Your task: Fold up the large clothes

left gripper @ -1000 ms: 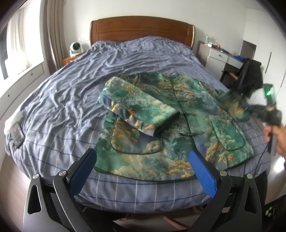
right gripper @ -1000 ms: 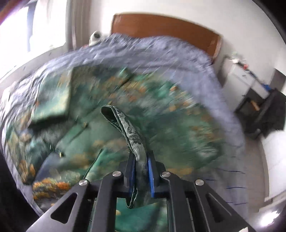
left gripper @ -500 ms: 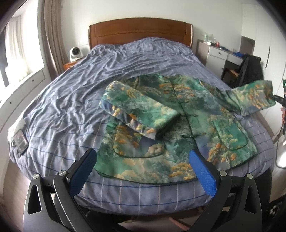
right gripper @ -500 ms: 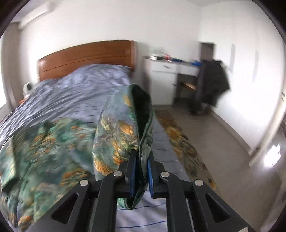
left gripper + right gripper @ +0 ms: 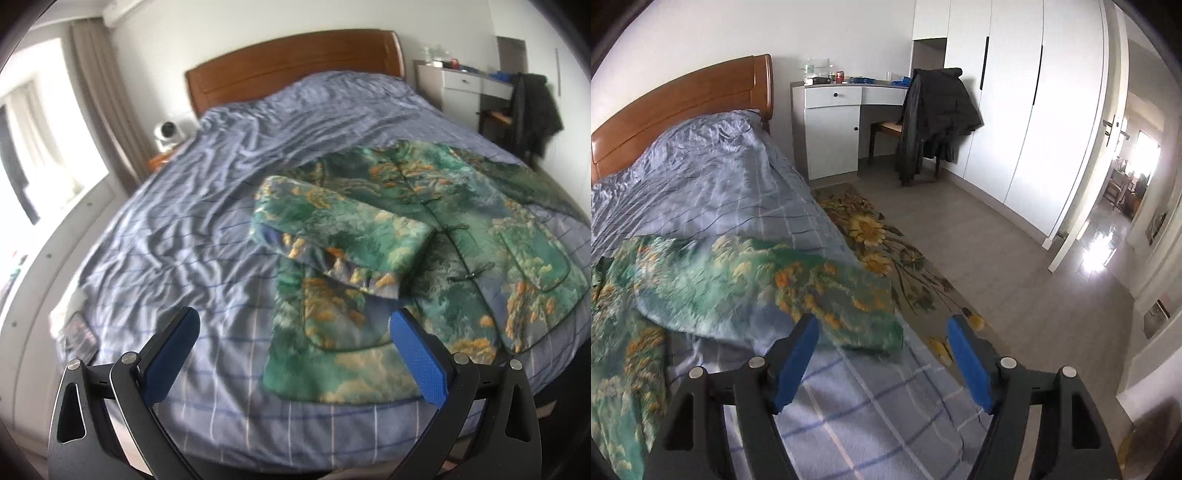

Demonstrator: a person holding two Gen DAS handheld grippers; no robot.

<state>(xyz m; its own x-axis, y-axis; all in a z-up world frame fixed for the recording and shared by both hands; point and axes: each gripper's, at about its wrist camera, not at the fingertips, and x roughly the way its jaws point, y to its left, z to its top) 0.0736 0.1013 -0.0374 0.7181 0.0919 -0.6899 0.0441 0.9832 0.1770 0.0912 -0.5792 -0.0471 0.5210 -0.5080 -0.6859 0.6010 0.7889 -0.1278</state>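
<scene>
A green jacket [image 5: 436, 236] with orange and white print lies flat on the blue bed [image 5: 192, 229]. Its left sleeve [image 5: 332, 236] is folded across the front. In the right wrist view its other sleeve [image 5: 768, 284] lies stretched out toward the bed's right edge, its cuff [image 5: 864, 332] just beyond the fingertips. My left gripper [image 5: 295, 354] is open and empty above the bed's near edge, close to the jacket's hem. My right gripper [image 5: 882, 354] is open and empty, just short of the cuff.
A wooden headboard [image 5: 295, 62] is at the far end. A white desk [image 5: 842, 122] and a chair with a dark coat [image 5: 934, 114] stand right of the bed. A floral rug [image 5: 886, 251] covers the floor beside it. A dark device [image 5: 79, 332] lies at the bed's left corner.
My right gripper drew the right sleeve outward, then opened and let it drop on the bed's right edge. My left gripper stayed open and swung its view leftward.
</scene>
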